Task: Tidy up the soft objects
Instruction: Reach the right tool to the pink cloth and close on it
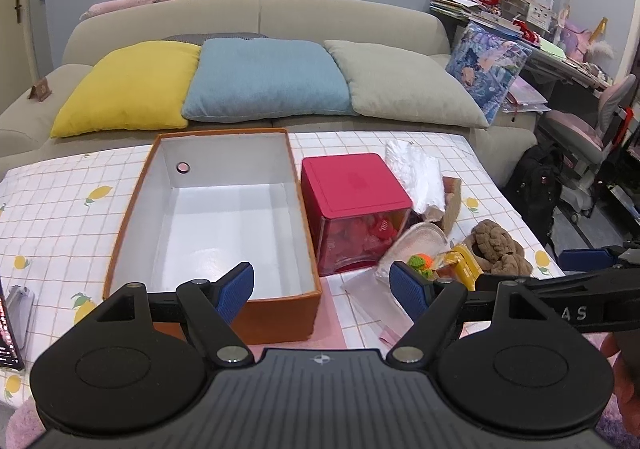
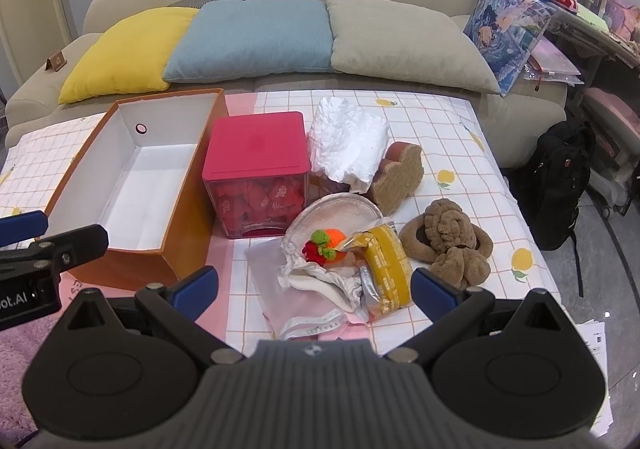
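A pile of soft things sits on the checked tablecloth (image 2: 452,129): a brown plush toy (image 2: 448,245), a small orange and green crocheted piece (image 2: 328,243) on a pale pouch, a yellow packet (image 2: 390,269) and crumpled white wrapping (image 2: 348,141). Left of them stands a red-lidded box (image 2: 256,169), then an open orange box (image 1: 216,217) with a white inside. The right gripper (image 2: 314,285) hovers level before the pile, fingers spread wide, holding nothing. The left gripper (image 1: 322,287) hovers at the orange box's near corner, fingers wide apart, also holding nothing. 3 cushions lie on the sofa (image 1: 360,15) behind.
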Demonstrator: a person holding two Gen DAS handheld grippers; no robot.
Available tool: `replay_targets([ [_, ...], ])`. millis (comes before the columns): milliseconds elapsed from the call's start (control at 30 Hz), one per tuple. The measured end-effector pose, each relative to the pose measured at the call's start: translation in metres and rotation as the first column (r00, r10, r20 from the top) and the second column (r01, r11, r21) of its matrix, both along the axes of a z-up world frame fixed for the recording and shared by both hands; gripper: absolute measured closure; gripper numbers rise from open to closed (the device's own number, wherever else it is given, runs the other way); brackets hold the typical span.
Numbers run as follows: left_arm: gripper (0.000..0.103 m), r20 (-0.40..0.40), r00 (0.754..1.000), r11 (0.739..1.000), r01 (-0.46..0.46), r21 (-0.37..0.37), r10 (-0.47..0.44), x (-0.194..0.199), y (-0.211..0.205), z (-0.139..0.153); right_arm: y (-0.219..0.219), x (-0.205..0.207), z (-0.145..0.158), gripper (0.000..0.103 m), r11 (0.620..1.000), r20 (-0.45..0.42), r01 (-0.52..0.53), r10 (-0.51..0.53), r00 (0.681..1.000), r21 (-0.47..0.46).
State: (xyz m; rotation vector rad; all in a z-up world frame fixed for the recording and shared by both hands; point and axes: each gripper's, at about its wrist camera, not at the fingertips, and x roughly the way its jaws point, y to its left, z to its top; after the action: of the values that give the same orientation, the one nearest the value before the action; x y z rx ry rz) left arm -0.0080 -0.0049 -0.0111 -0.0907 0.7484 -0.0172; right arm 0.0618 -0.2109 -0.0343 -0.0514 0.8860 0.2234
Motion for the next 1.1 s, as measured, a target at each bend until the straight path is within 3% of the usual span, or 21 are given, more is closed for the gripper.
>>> replay_targets([
  [167,0.02,-0.008,0.997,0.997,0.071,-0.042,-0.071,-0.001,-0.003,0.0,-0.022,0.002,-0.007,0.011,0.999,0.004,-0.002,0.002,1.0,0.035],
  [267,0.033,-0.021,0.991,0.989,0.133,-0.066,-0.135,0.001,-0.012,-0.002,-0.035,-0.003,-0.016,0.017,1.0,0.051,-0.023,0.023,0.998,-0.002],
  [333,0.043,-0.032,0.982,0.978,0.18,-0.108,-0.184,0.003,-0.019,-0.006,-0.042,-0.005,-0.023,0.019,0.998,0.075,-0.032,0.036,0.996,-0.055],
  [500,0.052,-0.079,0.95,0.941,0.285,-0.185,-0.303,0.019,-0.047,-0.024,-0.062,0.0,-0.046,0.038,0.995,0.045,-0.022,0.027,0.999,-0.094],
  [667,0.052,-0.156,0.944,0.941,0.252,-0.227,-0.29,0.045,-0.062,-0.053,-0.073,0.012,-0.068,0.044,0.997,0.008,-0.021,0.022,1.0,-0.077],
  [800,0.039,-0.203,0.942,0.952,0.222,-0.212,-0.265,0.058,-0.068,-0.074,-0.079,0.025,-0.083,0.045,0.999,-0.03,-0.013,0.012,0.999,-0.036],
  [967,0.036,-0.297,0.925,0.96,0.176,-0.22,-0.238,0.076,-0.072,-0.106,-0.082,0.037,-0.102,0.049,1.0,-0.106,-0.008,0.008,0.994,-0.002],
  [1100,0.023,-0.305,0.929,0.959,0.136,-0.248,-0.21,0.084,-0.071,-0.125,-0.086,0.045,-0.115,0.053,1.0,-0.172,0.007,-0.002,0.985,0.029],
])
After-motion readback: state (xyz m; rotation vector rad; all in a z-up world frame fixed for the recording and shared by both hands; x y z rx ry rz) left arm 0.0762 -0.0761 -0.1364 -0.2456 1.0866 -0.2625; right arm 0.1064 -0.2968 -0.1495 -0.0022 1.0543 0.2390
